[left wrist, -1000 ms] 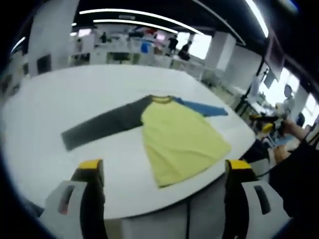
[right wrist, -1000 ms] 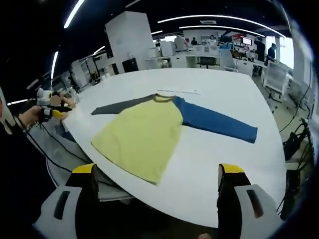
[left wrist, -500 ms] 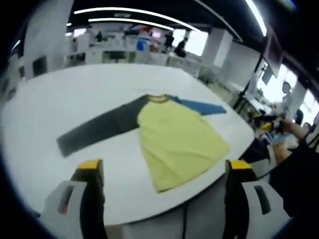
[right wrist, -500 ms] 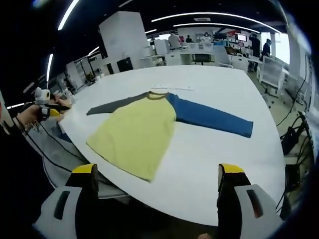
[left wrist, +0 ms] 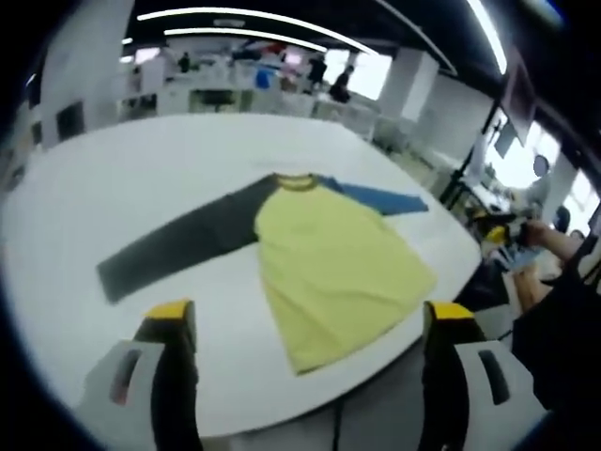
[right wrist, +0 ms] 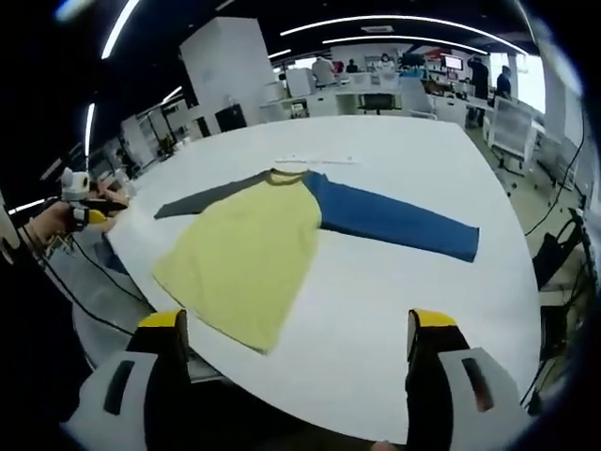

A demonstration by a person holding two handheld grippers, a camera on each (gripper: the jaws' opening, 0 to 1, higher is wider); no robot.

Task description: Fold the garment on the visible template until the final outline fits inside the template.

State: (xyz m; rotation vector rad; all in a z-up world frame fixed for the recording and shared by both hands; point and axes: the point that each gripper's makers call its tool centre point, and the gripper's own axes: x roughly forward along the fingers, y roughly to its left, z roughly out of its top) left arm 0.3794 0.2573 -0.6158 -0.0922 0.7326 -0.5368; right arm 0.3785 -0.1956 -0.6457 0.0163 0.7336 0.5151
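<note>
An open-plan workroom with long ceiling light strips, white pillars and desks at the back lies behind a large white surface point(left wrist: 141, 178) that carries the garment. A raglan shirt point(left wrist: 329, 258) lies flat and unfolded on it, with a yellow body, a yellow collar, one dark grey sleeve point(left wrist: 174, 249) and one blue sleeve point(left wrist: 380, 199), both sleeves spread out to the sides.

In the left gripper view the left gripper point(left wrist: 305, 324) hovers apart from the shirt, its yellow-tipped fingers point(left wrist: 169, 312) spread wide and holding nothing. The shirt's hem lies just beyond and between the two fingertips, near the surface's edge; the grey sleeve stretches out beyond the left finger, and the blue sleeve runs away past the right finger. To the right of the right finger a person's hand point(left wrist: 549, 240) holds the other gripper off the surface.

In the right gripper view the right gripper point(right wrist: 296, 324) likewise stands wide open and empty, clear of the cloth. The yellow body point(right wrist: 244, 254) lies beyond the left finger point(right wrist: 161, 324), the blue sleeve point(right wrist: 399, 221) reaches out beyond the right finger, and the grey sleeve point(right wrist: 202, 195) points away to the left. A thin pale strip point(right wrist: 315, 160) lies on the surface just beyond the collar.
</note>
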